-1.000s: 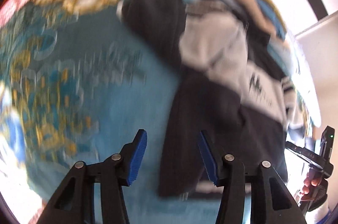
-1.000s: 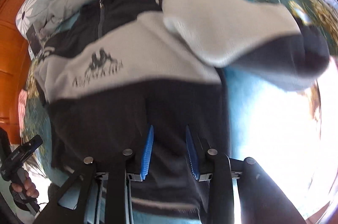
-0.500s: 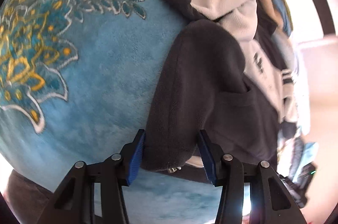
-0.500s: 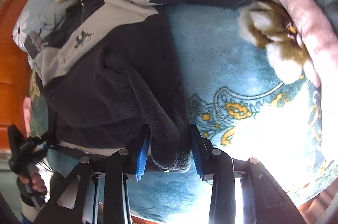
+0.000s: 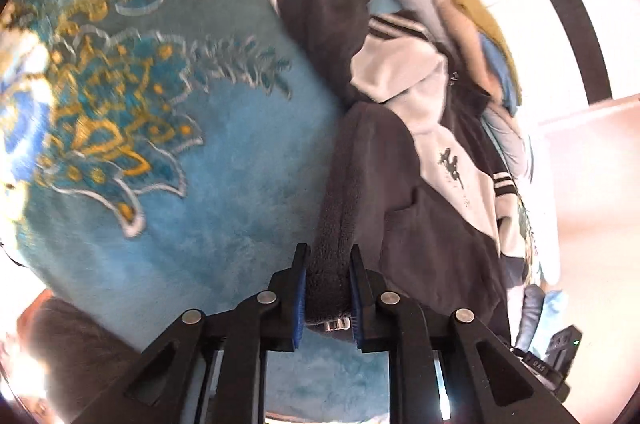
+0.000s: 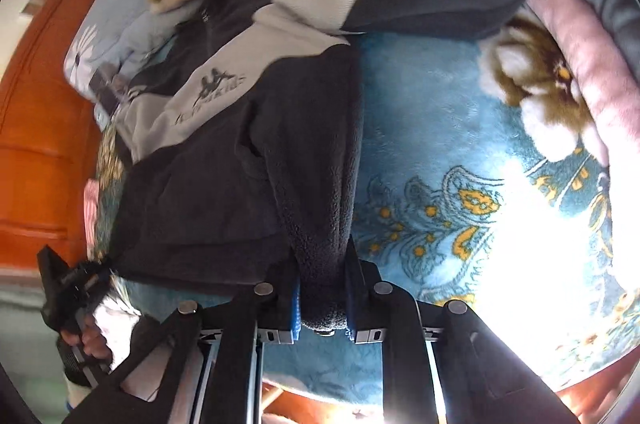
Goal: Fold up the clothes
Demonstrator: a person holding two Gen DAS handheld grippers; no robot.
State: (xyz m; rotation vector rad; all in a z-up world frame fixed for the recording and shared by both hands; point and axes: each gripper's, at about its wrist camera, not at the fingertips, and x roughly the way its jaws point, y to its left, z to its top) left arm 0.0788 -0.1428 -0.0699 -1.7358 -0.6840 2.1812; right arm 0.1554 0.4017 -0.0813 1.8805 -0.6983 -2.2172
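Two views, one garment. Left wrist view: left gripper [image 5: 327,290] clamped narrow on bottom corner of dark-and-cream fleece jacket [image 5: 400,192], blue pads [image 5: 301,298] pressing thick folded hem; half a second earlier, jaws wide apart around same corner, fabric loose between them. Jacket spread over teal patterned blanket [image 5: 200,184], cream chest panel with small dark logo [image 5: 450,160] toward upper right, one sleeve [image 5: 328,12] folded across near top. Gold-and-blue clothes pile [image 5: 480,36] beyond collar. Blurred, hence camera in motion.

Right wrist view: right gripper [image 6: 322,298] likewise pinched tight on opposite hem corner, gap narrower than half a second ago, fleece bunched between fingers. Jacket running up and left, other sleeve [image 6: 420,0] lying across toward pink blanket [image 6: 576,52]. Left-hand device and hand [image 6: 86,340] visible at lower left, beside jacket's far corner. Orange wooden headboard [image 6: 36,144] along left edge.
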